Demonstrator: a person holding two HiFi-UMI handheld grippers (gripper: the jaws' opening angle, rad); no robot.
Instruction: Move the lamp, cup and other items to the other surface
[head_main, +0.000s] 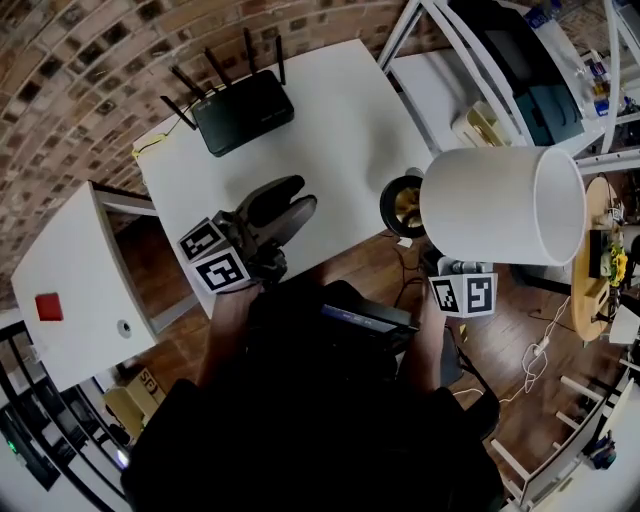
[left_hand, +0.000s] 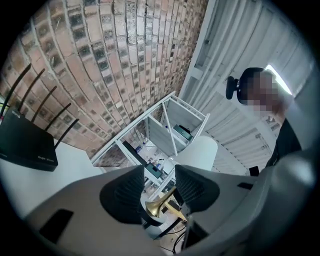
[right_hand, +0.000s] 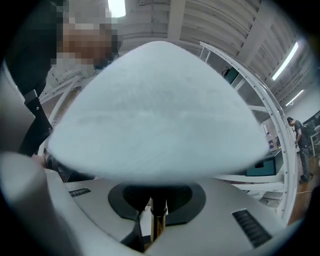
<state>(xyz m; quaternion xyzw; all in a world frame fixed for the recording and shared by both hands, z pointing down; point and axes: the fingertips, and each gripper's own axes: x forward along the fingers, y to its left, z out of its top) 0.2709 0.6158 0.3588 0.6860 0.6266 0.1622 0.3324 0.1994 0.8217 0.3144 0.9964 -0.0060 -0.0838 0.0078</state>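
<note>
Right gripper (right_hand: 157, 204) — jaws closed on the brass stem (right_hand: 158, 226) of the lamp (right_hand: 157, 150). Its white shade (right_hand: 157, 110) fills most of the view, just above the jaws. White rack frame (right_hand: 272, 130) behind — right side.

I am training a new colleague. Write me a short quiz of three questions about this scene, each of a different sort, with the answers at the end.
1. True or false: the right gripper is closed on the stem of the lamp.
2. Which thing stands on the white table, on the side near the brick wall? A: a kettle. B: a black router. C: a cup.
3. Fill the gap: the jaws of the left gripper are ___ and hold nothing.

Key: 1 true; 2 B; 3 open.
</note>
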